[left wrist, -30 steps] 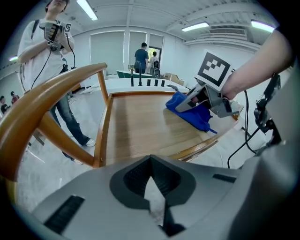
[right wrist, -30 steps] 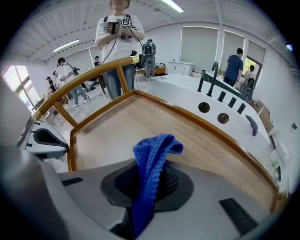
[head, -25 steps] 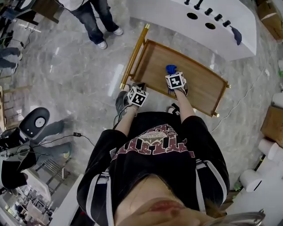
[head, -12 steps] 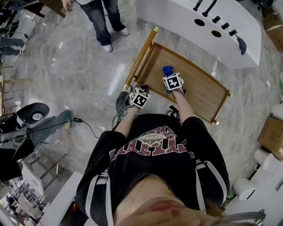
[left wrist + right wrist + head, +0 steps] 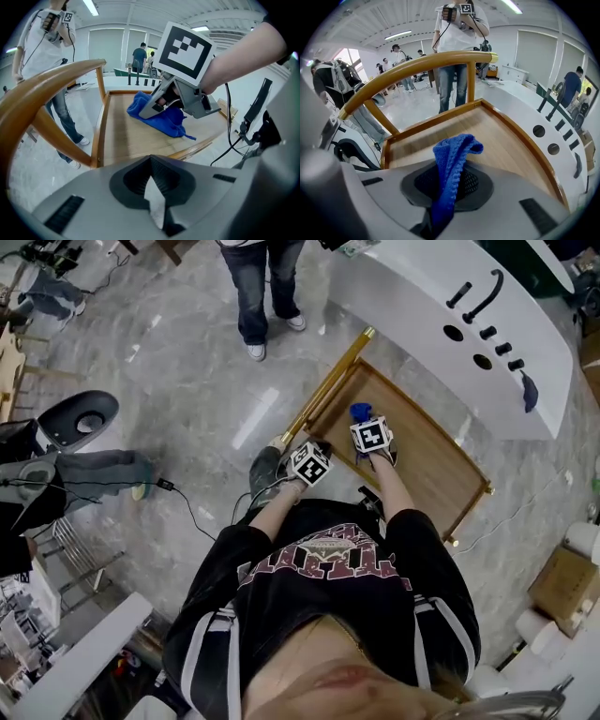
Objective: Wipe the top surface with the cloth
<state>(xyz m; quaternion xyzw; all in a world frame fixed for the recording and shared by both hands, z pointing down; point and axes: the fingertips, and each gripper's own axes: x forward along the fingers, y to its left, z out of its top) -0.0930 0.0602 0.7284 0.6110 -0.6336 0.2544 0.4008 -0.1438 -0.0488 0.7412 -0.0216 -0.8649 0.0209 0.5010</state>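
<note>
Cloth (image 5: 451, 161) clamped in right gripper (image 5: 442, 208), bare tray top (image 5: 487, 133) ahead to rim (image 5: 521, 143); left gripper (image 5: 156, 206) closed, empty.

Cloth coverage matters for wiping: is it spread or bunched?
Bunched. The cloth is pinched in the right gripper, folded into a narrow wad.

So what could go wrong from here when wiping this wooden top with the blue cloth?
The cloth is held by a narrow bunched fold in the right hand-held gripper, so it may slip out or wipe only a thin strip. The raised rim is near, so the gripper could knock it.
</note>
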